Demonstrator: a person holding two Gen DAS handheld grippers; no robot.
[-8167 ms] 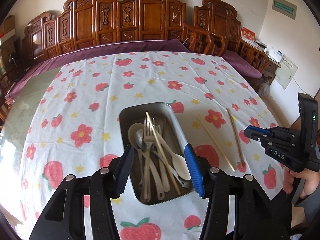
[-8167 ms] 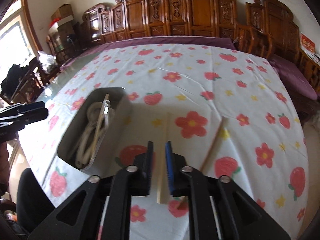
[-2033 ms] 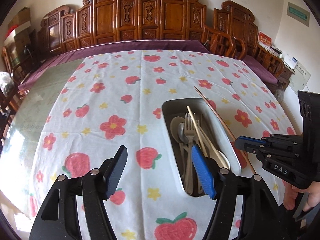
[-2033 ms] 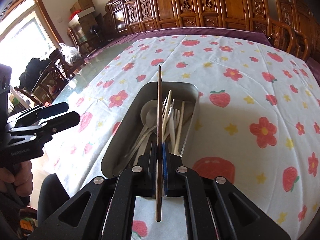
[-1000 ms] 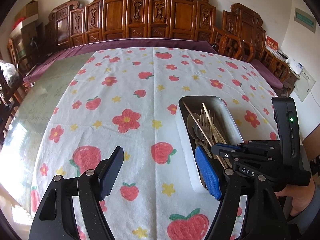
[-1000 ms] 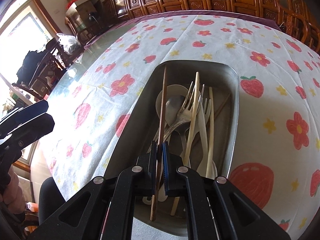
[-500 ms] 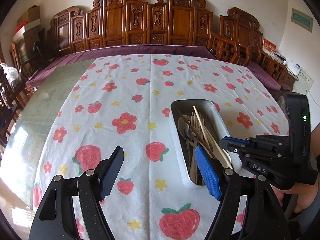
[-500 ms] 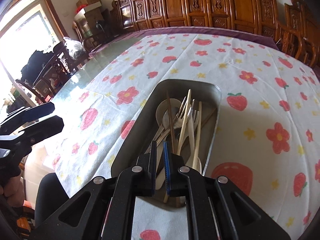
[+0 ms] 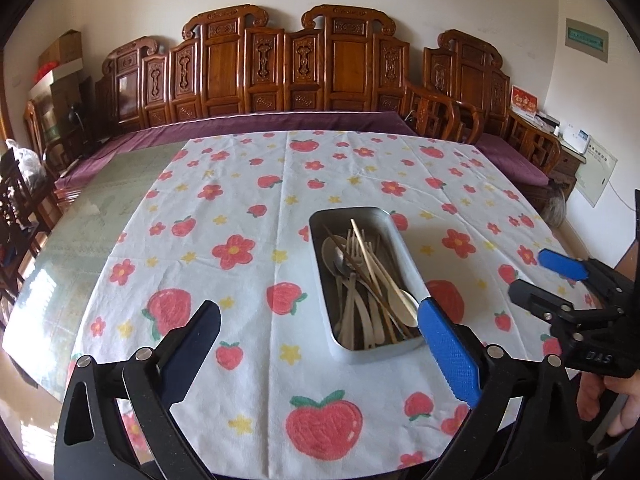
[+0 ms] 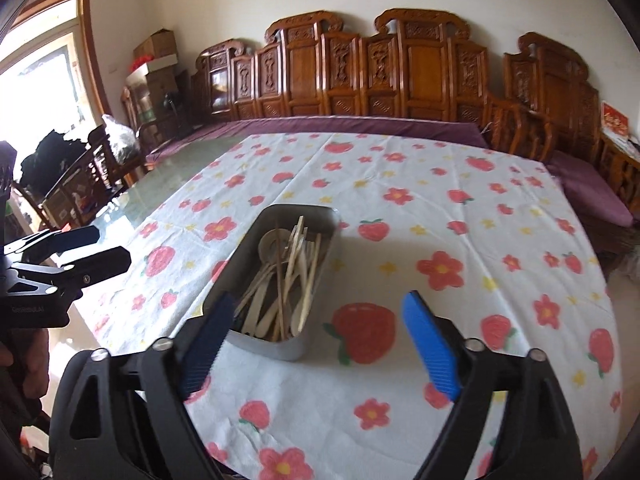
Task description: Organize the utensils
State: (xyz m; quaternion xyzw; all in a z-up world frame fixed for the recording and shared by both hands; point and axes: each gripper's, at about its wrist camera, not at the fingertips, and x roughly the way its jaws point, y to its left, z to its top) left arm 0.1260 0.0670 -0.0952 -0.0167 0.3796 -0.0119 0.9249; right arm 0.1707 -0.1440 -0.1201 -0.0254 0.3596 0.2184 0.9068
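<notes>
Tabletop (image 9: 60,248) under strawberry-print cloth (image 9: 248,208); carved wooden bench (image 9: 288,76) along the far wall. Metal tray (image 9: 404,250), long axis running away from the cameras, holds utensils (image 9: 368,280) lying roughly lengthwise, some crossed. Left tool (image 9: 320,340) and right tool (image 10: 316,344) just opened wide, nothing between the jaws, probably clear of the tray.

Grey metal tray (image 9: 404,248) on tablecloth, spoons, forks (image 9: 352,308), chopsticks (image 9: 370,264) piled lengthwise inside

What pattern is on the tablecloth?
White tablecloth printed with red strawberries, red flowers and small yellow stars; clearest in the left wrist view.
</notes>
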